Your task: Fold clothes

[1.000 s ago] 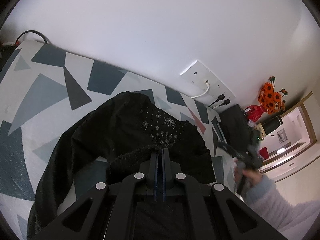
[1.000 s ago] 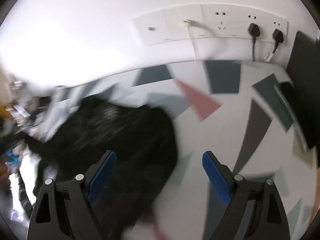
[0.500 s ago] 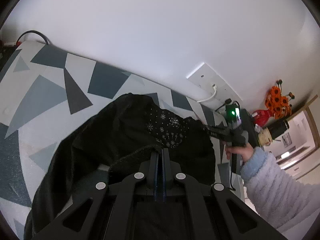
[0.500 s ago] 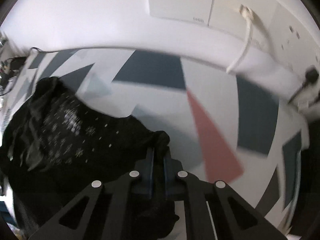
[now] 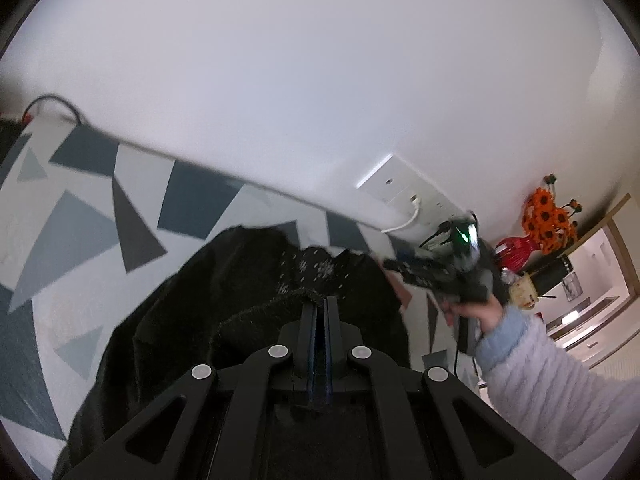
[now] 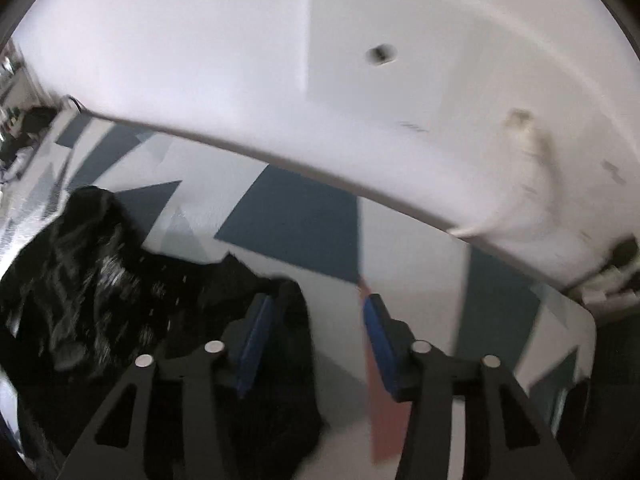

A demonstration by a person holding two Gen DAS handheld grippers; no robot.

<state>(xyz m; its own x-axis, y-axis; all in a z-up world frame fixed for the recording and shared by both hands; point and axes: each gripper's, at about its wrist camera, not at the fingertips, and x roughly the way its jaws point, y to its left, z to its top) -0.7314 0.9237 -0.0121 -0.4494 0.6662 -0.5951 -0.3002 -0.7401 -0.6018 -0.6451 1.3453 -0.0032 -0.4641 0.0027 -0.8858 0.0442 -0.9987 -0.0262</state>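
Note:
A black garment with small white snowflake marks lies bunched on the triangle-patterned table cover. My left gripper is shut on the garment's fuzzy black edge and holds it a little off the cover. In the right wrist view the same garment spreads to the left. The right gripper has its jaws opening; a corner of the garment lies by the left blue pad, and the pads do not press on it. The right gripper also shows in the left wrist view, in a hand with a pale fluffy sleeve.
A white wall with a socket panel and a white cable runs close behind the table. A red vase with orange flowers and dark items stand at the far right. A black cable loops at the table's far left corner.
The right gripper swung in to the garment's far corner, shut on it, and now its jaws stand apart again. The left gripper has risen slightly with the fuzzy edge still held.

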